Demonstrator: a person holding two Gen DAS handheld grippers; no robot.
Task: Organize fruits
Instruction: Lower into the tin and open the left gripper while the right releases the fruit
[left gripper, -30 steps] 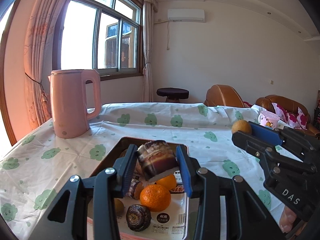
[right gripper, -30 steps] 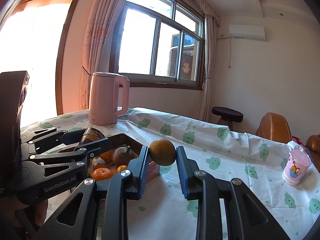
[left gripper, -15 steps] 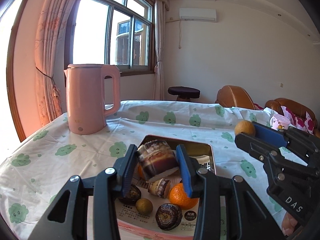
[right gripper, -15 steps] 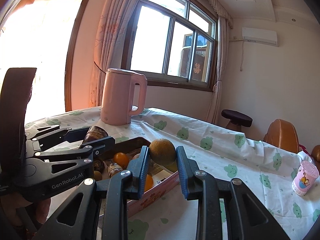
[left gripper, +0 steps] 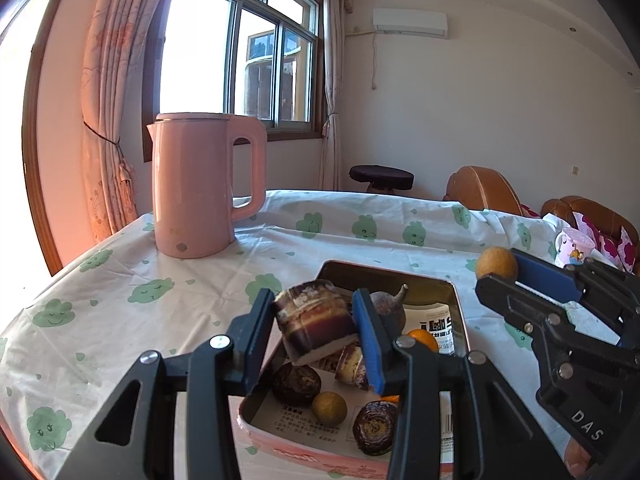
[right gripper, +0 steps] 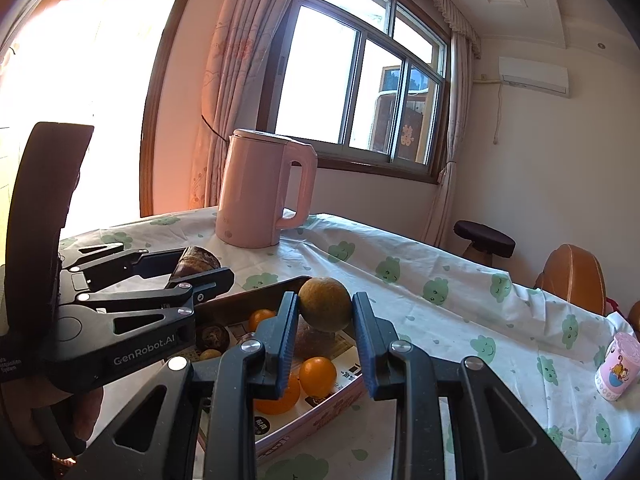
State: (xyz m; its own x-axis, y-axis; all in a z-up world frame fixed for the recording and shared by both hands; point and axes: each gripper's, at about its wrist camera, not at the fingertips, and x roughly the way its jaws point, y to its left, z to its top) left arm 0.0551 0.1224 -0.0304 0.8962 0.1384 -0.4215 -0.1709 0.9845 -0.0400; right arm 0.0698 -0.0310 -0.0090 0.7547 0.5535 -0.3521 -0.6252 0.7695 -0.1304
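Note:
My left gripper (left gripper: 314, 328) is shut on a brown banded chunk of fruit (left gripper: 314, 326), held above the pink-rimmed tray (left gripper: 458, 308). Inside the tray lie dark round fruits (left gripper: 296, 384), a small tan fruit (left gripper: 329, 408) and an orange (left gripper: 422, 338). My right gripper (right gripper: 325, 312) is shut on a round yellow-brown fruit (right gripper: 325, 309), over the tray's (right gripper: 316, 412) far side, where oranges (right gripper: 318, 376) rest. In the right wrist view the left gripper (right gripper: 192, 264) with the chunk (right gripper: 196, 262) shows at the left; the right gripper (left gripper: 496, 270) shows at the right of the left wrist view.
A pink kettle (left gripper: 200, 184) stands on the clouded tablecloth (left gripper: 120, 300) behind the tray, near the window. A pink printed cup (right gripper: 616, 366) sits toward the table's right end. A dark stool (left gripper: 380, 176) and brown armchairs (left gripper: 484, 192) stand beyond the table.
Both grippers have drifted sideways over the tray with their fruits still held; the kettle and tray have shifted rightward in both views and look closer.

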